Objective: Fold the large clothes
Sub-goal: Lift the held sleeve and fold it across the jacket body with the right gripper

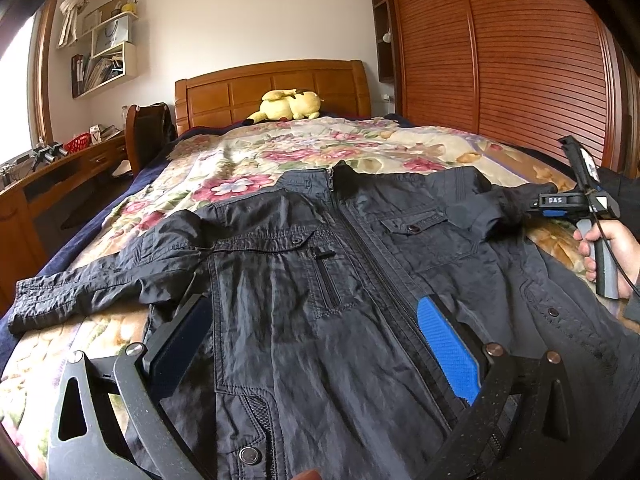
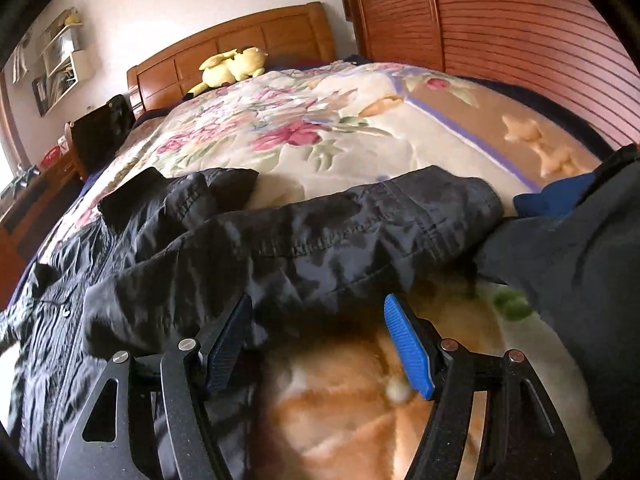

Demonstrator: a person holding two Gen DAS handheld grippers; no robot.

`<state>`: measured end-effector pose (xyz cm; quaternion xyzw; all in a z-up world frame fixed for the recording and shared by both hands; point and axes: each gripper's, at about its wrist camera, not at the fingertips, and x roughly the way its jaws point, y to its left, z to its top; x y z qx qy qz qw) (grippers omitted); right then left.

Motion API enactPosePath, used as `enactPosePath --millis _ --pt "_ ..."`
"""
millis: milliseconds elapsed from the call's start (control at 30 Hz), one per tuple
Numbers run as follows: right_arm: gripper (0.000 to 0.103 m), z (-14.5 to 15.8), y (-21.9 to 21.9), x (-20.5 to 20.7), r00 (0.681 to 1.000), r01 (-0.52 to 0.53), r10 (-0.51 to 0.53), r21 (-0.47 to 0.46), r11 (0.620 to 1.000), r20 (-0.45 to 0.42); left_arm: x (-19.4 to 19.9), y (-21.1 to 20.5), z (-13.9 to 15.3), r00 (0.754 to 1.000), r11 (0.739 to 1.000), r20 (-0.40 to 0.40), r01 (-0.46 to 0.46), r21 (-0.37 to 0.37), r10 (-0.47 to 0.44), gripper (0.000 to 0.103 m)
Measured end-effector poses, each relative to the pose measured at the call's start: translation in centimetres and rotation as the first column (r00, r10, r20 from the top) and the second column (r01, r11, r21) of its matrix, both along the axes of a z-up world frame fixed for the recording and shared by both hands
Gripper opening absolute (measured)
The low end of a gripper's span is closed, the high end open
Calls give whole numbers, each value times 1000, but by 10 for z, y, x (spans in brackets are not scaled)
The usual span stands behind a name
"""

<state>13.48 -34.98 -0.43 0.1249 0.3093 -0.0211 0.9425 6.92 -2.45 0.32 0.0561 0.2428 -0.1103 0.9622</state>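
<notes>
The left gripper has its jaws spread wide above the front of a black jacket, one pad to either side of the zipper, with nothing clamped between them; whether the pads touch the cloth cannot be told. The right gripper also has its jaws well apart and empty: its left pad lies against the lower edge of the jacket's right sleeve, while its right pad sits over bare blanket. In the left wrist view the right gripper shows at the far right edge, held by a hand around its grey handle, its tip at the end of that sleeve.

The jacket lies face up and zipped on a floral blanket that covers the bed, collar toward the headboard. Its left sleeve stretches out to the left edge of the bed, and its right sleeve runs out toward the right edge, with the cuff near a dark-clothed part of the person.

A yellow plush toy rests at the head of the bed, just before the headboard. A slatted wooden wardrobe stands along the right side. On the left are a wooden desk by the window, a chair beside it and white wall shelves above.
</notes>
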Motion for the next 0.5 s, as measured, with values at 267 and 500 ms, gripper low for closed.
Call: enactPosePath --millis 267,500 --pt "26 -8 1 38 996 -4 2 -21 1000 -87 -3 2 4 1000 1000 8 3 -3 -3 103" --pt "4 37 16 36 998 -60 64 -129 990 28 -12 13 21 999 1000 35 0 -24 1 103"
